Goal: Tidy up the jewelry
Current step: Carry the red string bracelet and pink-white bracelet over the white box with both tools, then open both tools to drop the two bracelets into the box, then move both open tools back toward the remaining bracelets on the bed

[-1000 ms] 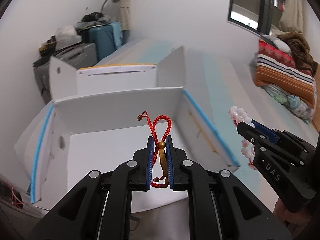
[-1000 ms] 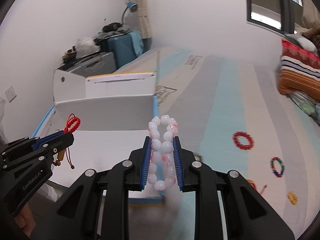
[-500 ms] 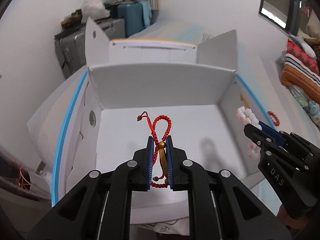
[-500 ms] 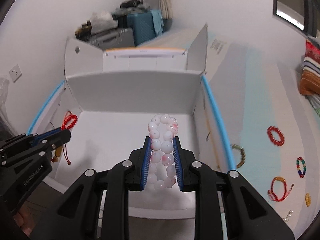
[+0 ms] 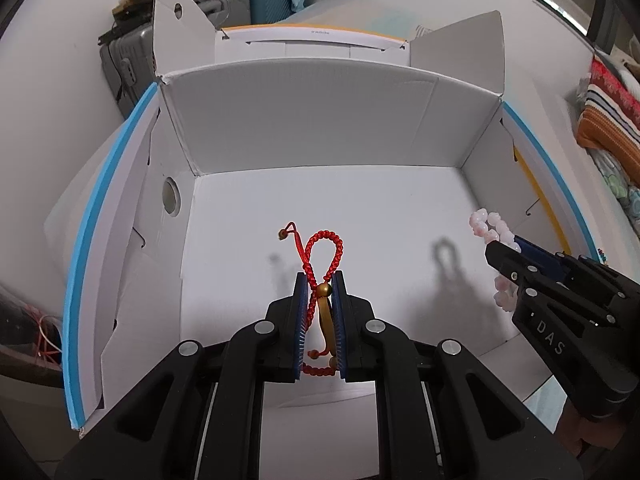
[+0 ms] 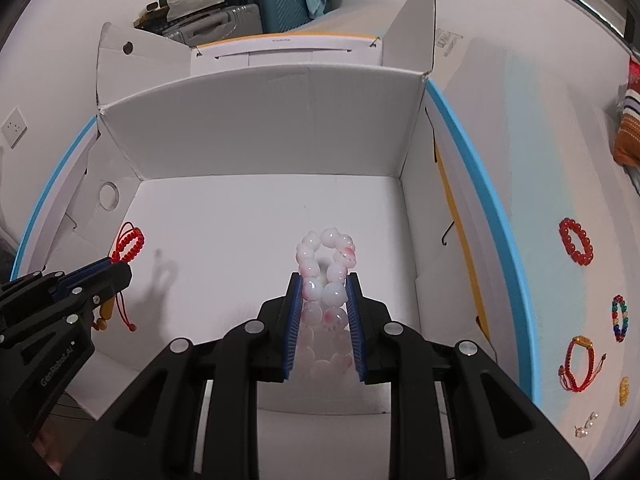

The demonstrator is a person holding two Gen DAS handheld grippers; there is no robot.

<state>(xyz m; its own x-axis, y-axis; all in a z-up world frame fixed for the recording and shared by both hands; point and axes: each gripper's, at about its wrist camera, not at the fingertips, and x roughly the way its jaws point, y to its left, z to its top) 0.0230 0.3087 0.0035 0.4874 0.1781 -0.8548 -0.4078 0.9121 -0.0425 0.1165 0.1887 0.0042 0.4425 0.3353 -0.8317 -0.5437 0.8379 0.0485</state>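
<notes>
- Cord bracelet (image 5: 323,252), red braid with a brass bead, was pinched in the left gripper (image 5: 320,292); the jaws stood nearly shut on it, and its loop stuck up past the tips over the box (image 5: 304,128) floor, toward the left wall.
- Bead bracelet (image 6: 326,264), white with pink blotches, sat between the pads of the right gripper (image 6: 325,292), which were closed on it with a narrow gap left by the beads; it hung over the floor toward the right wall.
- Handling, as I judged it: the cord one looked light and limp, so it would flop and could snag on the pad ridges when let go (its loose tail ends dangled below the jaws). The braid near the bead seemed the firm place to hold.
- The bead one looked heavier, hard and smooth; round beads may roll or slip in the pads, and a drop from height might chip them. Gripping across two strands, as shown, seemed sound.
- Count: two grippers, each with one bracelet; one open box, with nothing lying on its floor.
- Outside the box, past its right wall on the cover (image 6: 532,184), lay a red bead ring (image 6: 576,241), a multicolour one (image 6: 619,318), a red cord one (image 6: 576,364), a small yellow piece (image 6: 624,391) and a clear piece (image 6: 586,426), too small to name: five left.
</notes>
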